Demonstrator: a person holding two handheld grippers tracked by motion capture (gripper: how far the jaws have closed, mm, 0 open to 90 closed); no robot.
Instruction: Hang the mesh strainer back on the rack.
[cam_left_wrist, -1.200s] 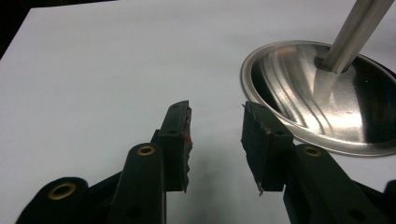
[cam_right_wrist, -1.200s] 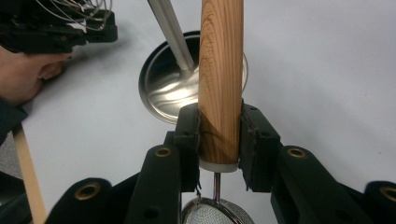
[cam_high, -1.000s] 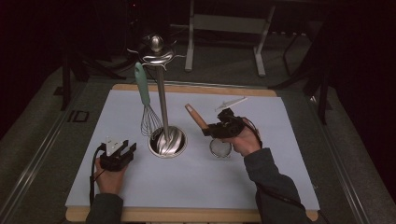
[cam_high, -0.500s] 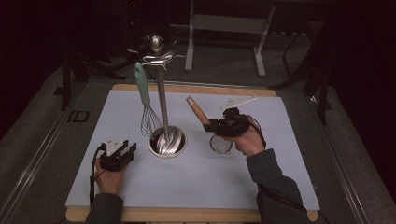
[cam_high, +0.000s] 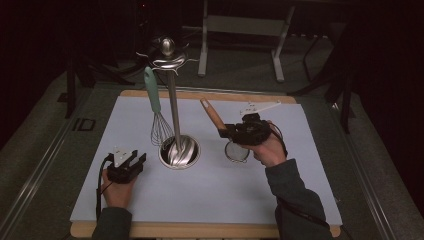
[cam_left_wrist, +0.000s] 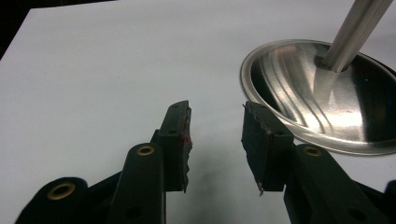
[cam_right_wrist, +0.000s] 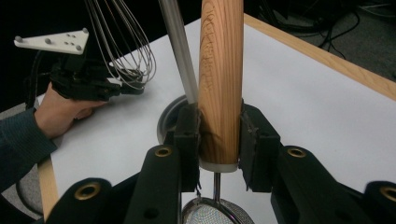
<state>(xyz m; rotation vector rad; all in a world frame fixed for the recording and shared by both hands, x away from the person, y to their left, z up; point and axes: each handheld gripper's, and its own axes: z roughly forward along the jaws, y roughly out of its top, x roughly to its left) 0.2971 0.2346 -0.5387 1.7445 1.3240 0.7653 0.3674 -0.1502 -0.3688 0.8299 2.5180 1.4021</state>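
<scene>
The right gripper (cam_high: 231, 132) clamps its jaws on a strainer (cam_high: 236, 150)'s wooden handle, mid-counter (cam_high: 300, 200); the left gripper (cam_high: 136, 160), jaws wide and empty, rests beside the rack (cam_high: 179, 152).

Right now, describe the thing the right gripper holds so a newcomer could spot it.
On the white mat, right of the steel utensil stand, the right gripper clamps a small strainer by its handle. Unlike the teal-handled whisk hanging on the stand, it has a wooden handle and a round mesh bowl.

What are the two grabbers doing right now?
Left gripper: open, holding nothing, resting on the table.
Right gripper: closed on the strainer's wooden handle.
</scene>
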